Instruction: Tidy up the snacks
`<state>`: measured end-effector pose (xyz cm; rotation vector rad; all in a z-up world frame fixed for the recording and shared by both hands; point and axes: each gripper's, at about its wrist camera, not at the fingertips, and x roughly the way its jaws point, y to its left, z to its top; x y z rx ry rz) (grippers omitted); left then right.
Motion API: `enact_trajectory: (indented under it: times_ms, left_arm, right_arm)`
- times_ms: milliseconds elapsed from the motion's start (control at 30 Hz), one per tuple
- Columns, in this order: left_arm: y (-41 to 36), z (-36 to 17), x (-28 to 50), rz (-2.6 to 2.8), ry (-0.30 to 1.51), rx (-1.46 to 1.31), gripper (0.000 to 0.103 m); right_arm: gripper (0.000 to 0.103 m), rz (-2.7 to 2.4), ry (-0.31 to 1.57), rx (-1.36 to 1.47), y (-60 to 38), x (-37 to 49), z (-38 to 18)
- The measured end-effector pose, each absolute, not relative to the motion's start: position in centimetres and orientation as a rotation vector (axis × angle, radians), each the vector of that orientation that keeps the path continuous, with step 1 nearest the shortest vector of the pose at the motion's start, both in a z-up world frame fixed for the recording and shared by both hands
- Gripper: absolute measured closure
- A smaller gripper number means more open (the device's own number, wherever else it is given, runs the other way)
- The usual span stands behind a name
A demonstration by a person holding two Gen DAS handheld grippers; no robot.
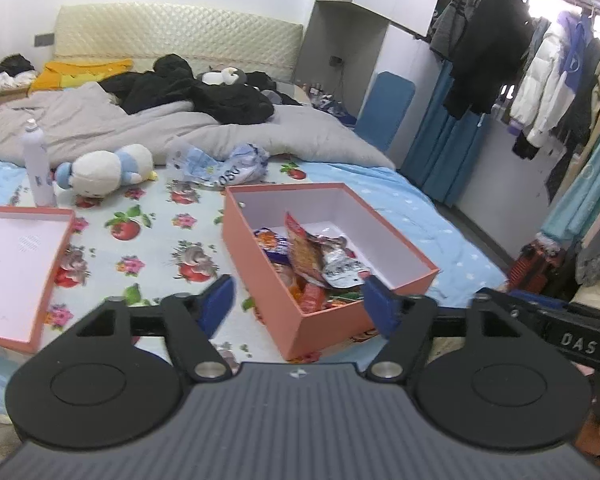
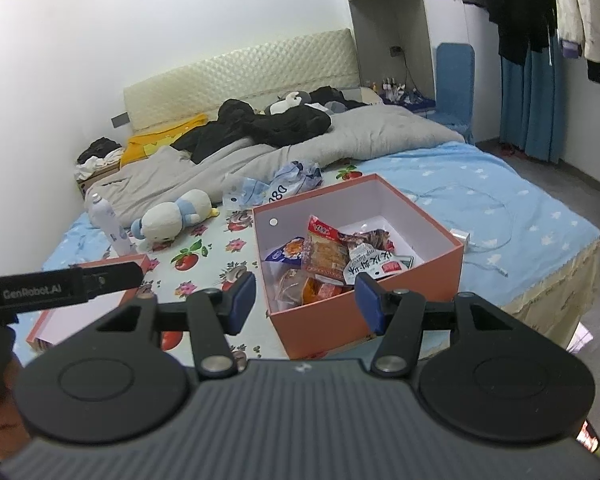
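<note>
Salmon-pink cardboard forms the box (image 1: 332,276) on the flowered sheet (image 1: 148,248), and the snack packets (image 1: 320,264) already lie heaped inside it, crowded toward the near end; the far end shows bare white floor; no packet is visible loose on the bed, so the filling step looks finished or nearly so. Both tools hang just short of the box's near corner; the left gripper (image 1: 300,306) has its 2 blue pads spread wide with nothing between them; the right gripper (image 2: 306,302) also stands parted and empty, though less widely. The lid (image 1: 16,272) lies upturned on the sheet, well apart to the left of the box; the likely next move is to fetch it, which calls for a pinch on 1 thin rim, a flip, and a square lowering onto the box, probably with both tools.

From the left wrist the lid's whole white inside shows, along with the right tool's arm at the frame's right edge. From the right wrist only a corner of the lid appears; yet it alone shows a white charger and cable (image 2: 476,236) lying just beside the box's far side, and the packet print (image 2: 370,266) reads more clearly.
</note>
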<state>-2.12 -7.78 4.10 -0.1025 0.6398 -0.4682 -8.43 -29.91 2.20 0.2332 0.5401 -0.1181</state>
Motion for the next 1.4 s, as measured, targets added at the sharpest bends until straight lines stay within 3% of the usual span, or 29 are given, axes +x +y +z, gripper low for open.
enact_trajectory:
  times_ms: [33, 167, 200, 233, 267, 1400]
  left_arm:
    - [-7.8, 4.2, -2.2, -0.455, 0.635, -0.097, 0.009]
    - [-7.8, 4.4, -2.3, -0.447, 0.621, -0.069, 0.003]
    - [-7.9, 4.5, -2.4, -0.45, 0.617, -0.062, 0.002]
    - [-7.9, 4.6, -2.5, -0.452, 0.611, -0.056, 0.001]
    - [-7.9, 4.6, -2.5, -0.45, 0.607, -0.051, 0.001]
    - [-7.8, 5.2, -2.8, -0.406, 0.613, -0.011, 0.001]
  right_arm:
    - [0.045, -0.118, 0.538, 0.236, -29.9, -8.5, 2.3]
    - [0.042, -0.119, 0.541, 0.234, -30.2, -8.4, 2.3]
    - [0.034, -0.12, 0.542, 0.236, -30.3, -8.3, 2.2]
    - [0.014, -0.125, 0.537, 0.24, -30.2, -8.4, 2.1]
    - [0.009, -0.129, 0.527, 0.244, -30.2, -8.5, 2.1]
    - [0.009, -0.148, 0.527, 0.228, -30.0, -8.3, 2.0]
